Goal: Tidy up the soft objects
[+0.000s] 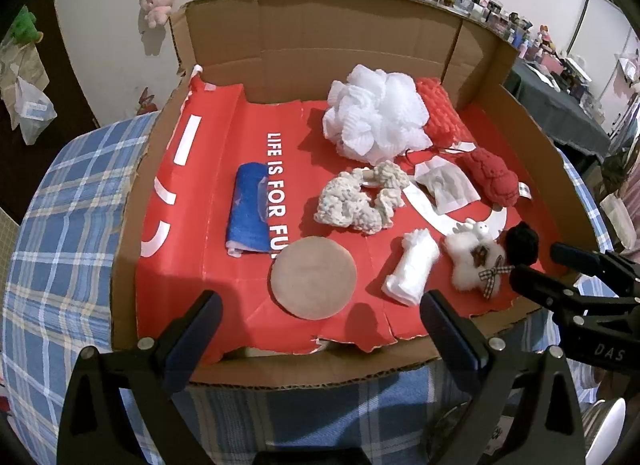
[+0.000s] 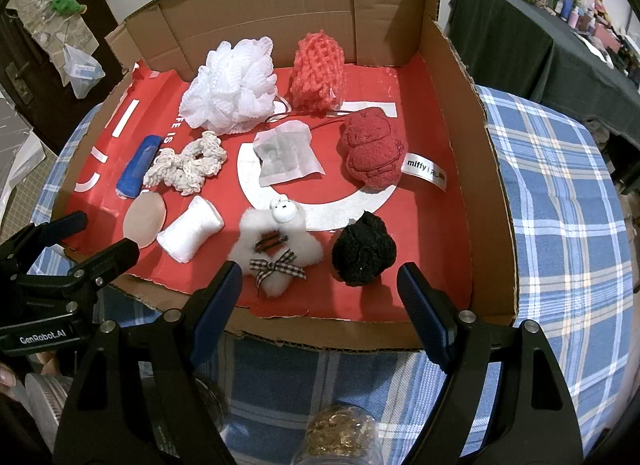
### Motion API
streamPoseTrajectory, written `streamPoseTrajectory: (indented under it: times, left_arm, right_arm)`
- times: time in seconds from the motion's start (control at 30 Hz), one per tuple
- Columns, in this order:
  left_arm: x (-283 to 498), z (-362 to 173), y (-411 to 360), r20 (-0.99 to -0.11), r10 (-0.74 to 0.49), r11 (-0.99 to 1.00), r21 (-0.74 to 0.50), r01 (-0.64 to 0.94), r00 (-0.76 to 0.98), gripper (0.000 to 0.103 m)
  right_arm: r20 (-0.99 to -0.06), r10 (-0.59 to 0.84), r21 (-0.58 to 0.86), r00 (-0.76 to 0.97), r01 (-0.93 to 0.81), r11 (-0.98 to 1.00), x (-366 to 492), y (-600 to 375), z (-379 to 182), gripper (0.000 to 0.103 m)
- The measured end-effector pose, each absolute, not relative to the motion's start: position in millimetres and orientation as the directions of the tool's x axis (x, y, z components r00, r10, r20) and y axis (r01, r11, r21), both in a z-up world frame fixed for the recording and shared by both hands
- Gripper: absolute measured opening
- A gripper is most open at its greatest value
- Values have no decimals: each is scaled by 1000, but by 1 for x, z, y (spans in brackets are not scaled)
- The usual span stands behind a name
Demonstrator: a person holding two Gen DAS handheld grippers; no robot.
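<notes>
We hold 2 tools over the near edge of an open cardboard tray (image 2: pixel 496 193) that sits on a plaid-covered bench (image 2: pixel 560 185). Both point steeply down at its red floor, and nothing is between the jaws of either.

The right hand-held gripper (image 2: pixel 320 285) stands wide open with its fingers parted, and nothing touches them. Just beyond its tips lie 2 soft things: the white fluffy clip with a checked bow (image 2: pixel 276 249), toward the left finger, and the black woolly ball (image 2: pixel 363 249), toward the right finger. Both are near the front edge of the tray and sit side by side, apart from each other. The ball is round, so it has no long axis to line up with; the clip's long axis runs left to right, across the line of the fingers.

The left hand-held gripper (image 1: pixel 320 317) is also open and empty. The tan round pad (image 1: pixel 313 277) lies just ahead of its tips, and the white rolled pouch (image 1: pixel 412 271) lies ahead toward the right finger, its long axis tilted from near left to far right.

Our judgement is that the right hand is nearer the ball and the clip, and the left hand nearer the pad and the pouch. The white mesh puff (image 2: pixel 230 87) and the coral net sponge (image 2: pixel 318 73) sit at the far wall, well apart from both.
</notes>
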State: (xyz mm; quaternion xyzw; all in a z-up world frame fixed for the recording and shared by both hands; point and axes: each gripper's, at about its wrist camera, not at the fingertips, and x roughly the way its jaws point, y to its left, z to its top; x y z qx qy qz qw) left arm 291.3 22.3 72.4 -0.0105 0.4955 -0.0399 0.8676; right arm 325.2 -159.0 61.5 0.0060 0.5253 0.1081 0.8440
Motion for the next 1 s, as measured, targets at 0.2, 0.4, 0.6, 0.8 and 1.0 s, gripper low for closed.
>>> streamPoseTrajectory:
  times: [0.2, 0.4, 0.6, 0.8, 1.0]
  left_arm:
    - [291, 72, 23, -860, -83, 997, -68, 48, 504, 101]
    - [292, 72, 24, -860, -83, 996, -68, 50, 503, 101]
    - [291, 73, 23, -858, -80, 997, -62, 53, 507, 101]
    - [291, 72, 22, -859, -80, 997, -61, 54, 506, 101]
    - [291, 72, 21, -859, -84, 996, -63, 58, 505, 101]
  right_arm:
    - [-886, 188, 123, 424, -176, 977, 325, -159, 62, 79]
    - [-886, 188, 123, 424, -175, 977, 325, -159, 62, 79]
    - [-887, 187, 122, 423, -176, 977, 325, -159, 61, 80]
    - [-887, 186, 121, 422, -176, 977, 325, -159, 61, 79]
    - [-887, 185, 121, 422, -175, 977, 326, -159, 61, 79]
